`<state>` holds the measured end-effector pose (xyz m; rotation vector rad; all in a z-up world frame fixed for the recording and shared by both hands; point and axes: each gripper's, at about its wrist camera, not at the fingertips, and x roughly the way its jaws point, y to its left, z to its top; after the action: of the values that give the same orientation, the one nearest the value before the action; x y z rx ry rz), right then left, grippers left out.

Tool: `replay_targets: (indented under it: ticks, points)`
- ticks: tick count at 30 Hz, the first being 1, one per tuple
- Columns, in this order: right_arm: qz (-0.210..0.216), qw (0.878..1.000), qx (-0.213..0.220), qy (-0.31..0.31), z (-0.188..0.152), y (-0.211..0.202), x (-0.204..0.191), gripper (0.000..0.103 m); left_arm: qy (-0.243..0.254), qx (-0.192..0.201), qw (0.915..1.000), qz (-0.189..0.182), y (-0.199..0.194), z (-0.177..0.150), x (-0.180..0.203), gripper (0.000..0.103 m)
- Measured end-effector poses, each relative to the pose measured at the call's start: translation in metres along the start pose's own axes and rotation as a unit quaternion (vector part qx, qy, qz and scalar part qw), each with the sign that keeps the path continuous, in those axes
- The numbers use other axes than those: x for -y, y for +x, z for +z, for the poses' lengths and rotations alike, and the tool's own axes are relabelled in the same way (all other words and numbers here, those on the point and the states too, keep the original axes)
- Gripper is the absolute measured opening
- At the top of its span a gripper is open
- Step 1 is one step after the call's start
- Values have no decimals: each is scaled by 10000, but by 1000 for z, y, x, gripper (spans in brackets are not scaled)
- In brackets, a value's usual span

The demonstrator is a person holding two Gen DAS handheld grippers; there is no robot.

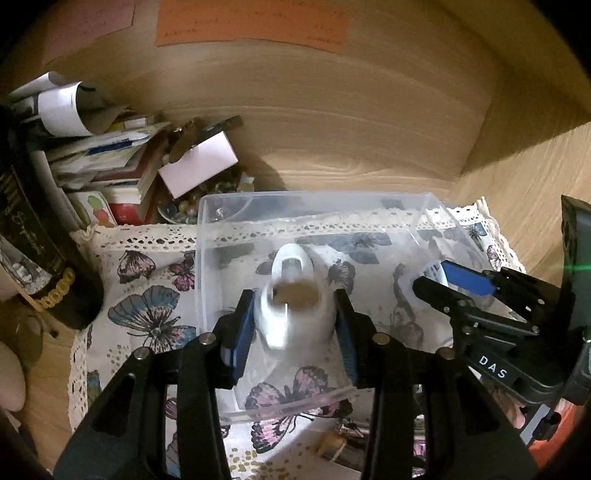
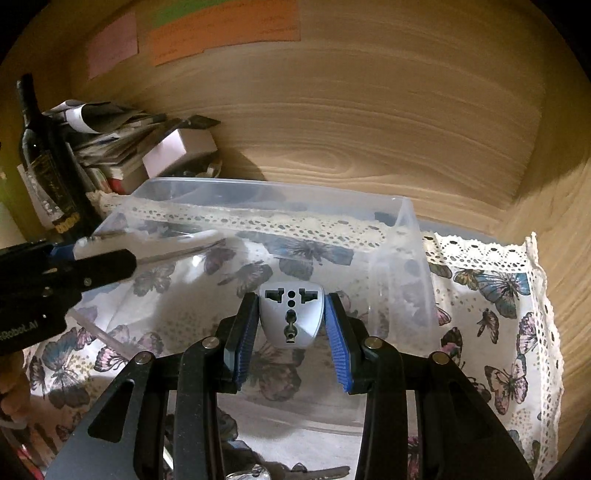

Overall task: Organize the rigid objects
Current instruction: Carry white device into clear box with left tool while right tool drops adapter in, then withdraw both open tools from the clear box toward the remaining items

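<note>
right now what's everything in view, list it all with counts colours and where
tape roll: 1, clear with brown core, held over the box
plug adapter: 1, grey-white, held over the box
plastic box: 1, clear, on the cloth, centre
cloth: 1, white lace with butterflies, under the box
bottle: 1, dark, far left
pile of papers and books: 1, mixed colours, back left
paper notes: several, orange, pink and green, on the wooden back wall
left gripper: 1, black with blue pads, shut on the tape roll
right gripper: 1, black with blue pads, shut on the plug adapter
</note>
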<state>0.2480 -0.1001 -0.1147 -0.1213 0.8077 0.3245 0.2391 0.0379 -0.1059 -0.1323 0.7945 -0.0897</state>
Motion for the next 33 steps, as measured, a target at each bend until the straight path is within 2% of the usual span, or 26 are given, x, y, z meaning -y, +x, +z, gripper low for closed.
replay_targets:
  ticks: [6,9,14,15,17,20,22,27,33]
  points:
    - [58,9999,130,-7,3,-14,-1,35,9,22,10000,79,-9,3,0,43]
    - [71,9994,329,21,4,-31,0,44,36,151,9998,146,-22,2,3,50]
    - [37,9970,777,-12,4,-69,-1,55,173,564,9979,279,-55,-2,12,69]
    - [20,9962,867,-10,4,-76,-1,60,199,640,9973,315,-61,-3,15,73]
    - [-11,9945,1045,-15,0,-91,-3,65,215,825,9955,404,-75,-6,19,87]
    - [-53,9924,1231,-56,-6,-109,-4,70,112,990,9942,404,-91,-11,22,100]
    - [-74,9910,1333,-71,-11,-119,-4,76,73,1035,9938,398,-98,-15,23,101]
    - [-88,9896,1431,-76,-26,-135,-4,78,64,918,9949,404,-104,-29,26,102]
    - [-51,9934,1141,81,-51,-131,-2,79,58,413,9980,467,-88,-59,23,102]
